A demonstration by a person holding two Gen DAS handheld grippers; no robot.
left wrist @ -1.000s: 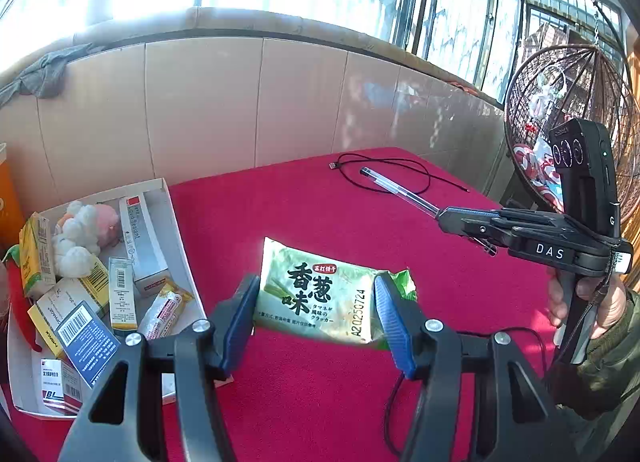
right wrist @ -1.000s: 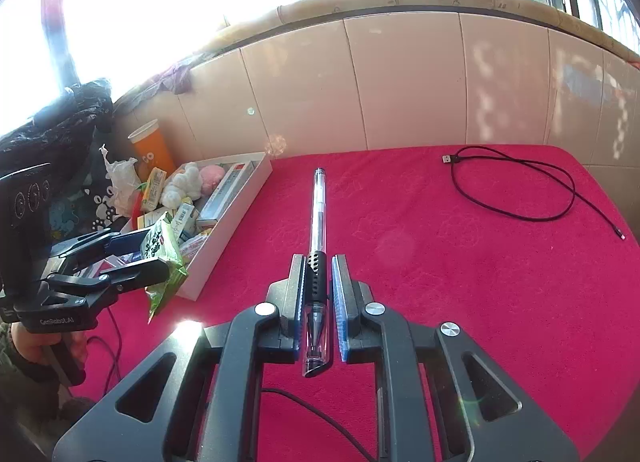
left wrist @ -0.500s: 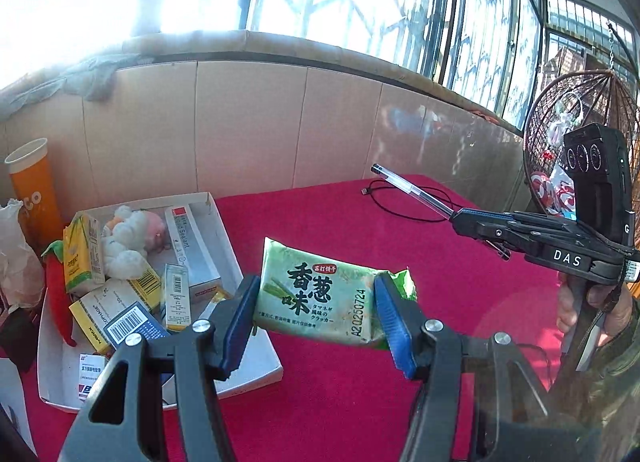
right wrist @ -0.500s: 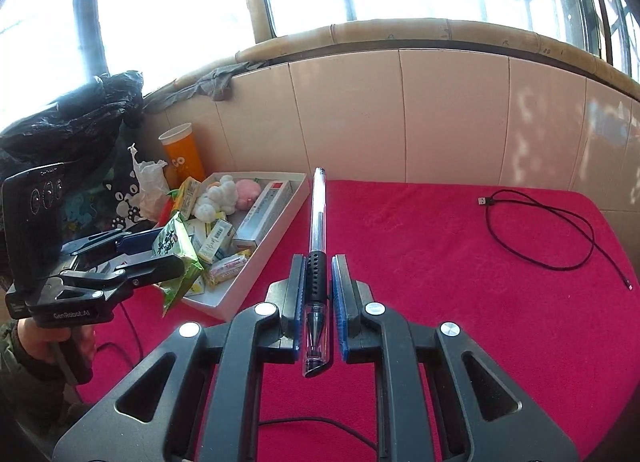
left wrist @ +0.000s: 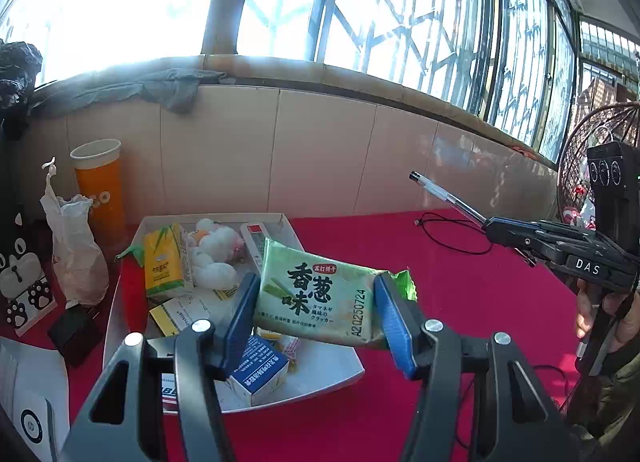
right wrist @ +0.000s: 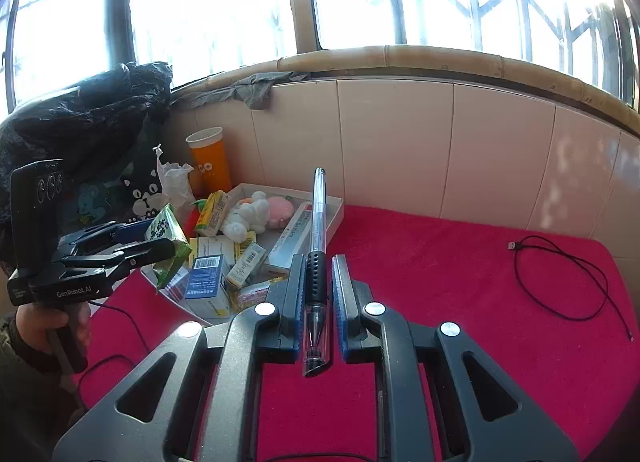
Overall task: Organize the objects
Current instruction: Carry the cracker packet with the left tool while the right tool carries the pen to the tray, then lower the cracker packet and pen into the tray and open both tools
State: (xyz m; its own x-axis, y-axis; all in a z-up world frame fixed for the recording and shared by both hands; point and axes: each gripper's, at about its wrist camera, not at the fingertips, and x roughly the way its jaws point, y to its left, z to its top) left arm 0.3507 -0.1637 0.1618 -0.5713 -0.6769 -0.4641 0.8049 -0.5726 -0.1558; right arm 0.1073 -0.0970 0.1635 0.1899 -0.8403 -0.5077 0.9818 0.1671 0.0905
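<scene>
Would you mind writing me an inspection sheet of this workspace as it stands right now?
Surface: red cloth covers the table.
Job's things: green cracker packet and clear pen, both held; white tray holds a yellow carton, plush toy and small boxes.
Clutter: orange cup, white bag and black charger left of the tray.
Grippers: left gripper clamps the packet above the tray; right gripper is shut on the pen.
Cables: black USB cable loose on the cloth.
Surroundings: tiled wall, barred windows, grey rag on the sill.
</scene>
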